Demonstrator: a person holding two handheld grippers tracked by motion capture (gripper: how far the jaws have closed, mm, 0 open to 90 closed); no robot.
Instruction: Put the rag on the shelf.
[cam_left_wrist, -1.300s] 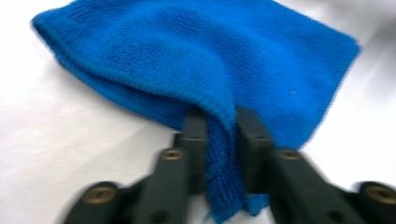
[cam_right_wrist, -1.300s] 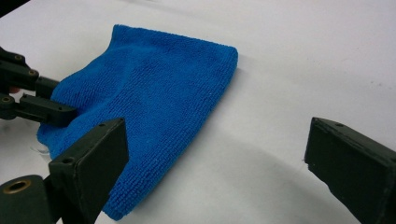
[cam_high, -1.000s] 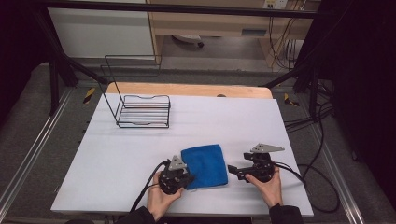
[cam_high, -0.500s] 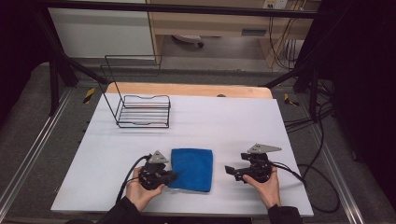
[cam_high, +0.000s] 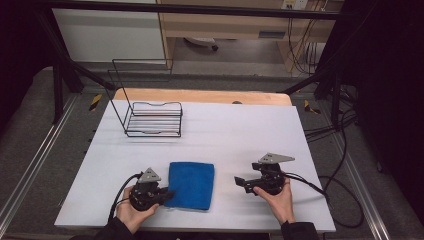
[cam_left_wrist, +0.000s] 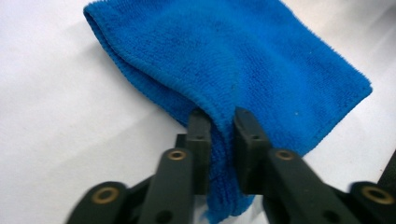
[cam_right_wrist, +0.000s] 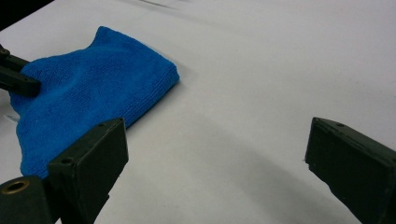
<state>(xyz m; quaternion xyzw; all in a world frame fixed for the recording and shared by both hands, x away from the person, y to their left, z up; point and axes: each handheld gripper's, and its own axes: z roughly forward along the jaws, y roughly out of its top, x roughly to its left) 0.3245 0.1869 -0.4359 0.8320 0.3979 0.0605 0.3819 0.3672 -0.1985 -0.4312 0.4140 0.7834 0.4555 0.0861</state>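
Observation:
A folded blue cloth (cam_high: 191, 184) lies on the white table (cam_high: 235, 130) near its front edge. My left gripper (cam_high: 169, 195) is at the cloth's left side and is shut on its edge; in the left gripper view the blue cloth (cam_left_wrist: 243, 60) is pinched between the two black jaws of the left gripper (cam_left_wrist: 221, 122). To the right of the cloth and apart from it, my right gripper (cam_high: 238, 181) stands open. The right gripper view has the blue cloth (cam_right_wrist: 88, 98) at the left, beyond the wide-open right gripper (cam_right_wrist: 215, 140), whose jaws hold nothing.
A black wire rack (cam_high: 150, 116) stands at the back left of the table. A wooden board (cam_high: 200, 96) runs along the table's far edge. Cables (cam_high: 340, 185) trail off to the right of the table.
My left gripper has moved left with the cloth's edge in it, and the cloth now lies flatter and further left. The right gripper has opened a gap from the cloth.

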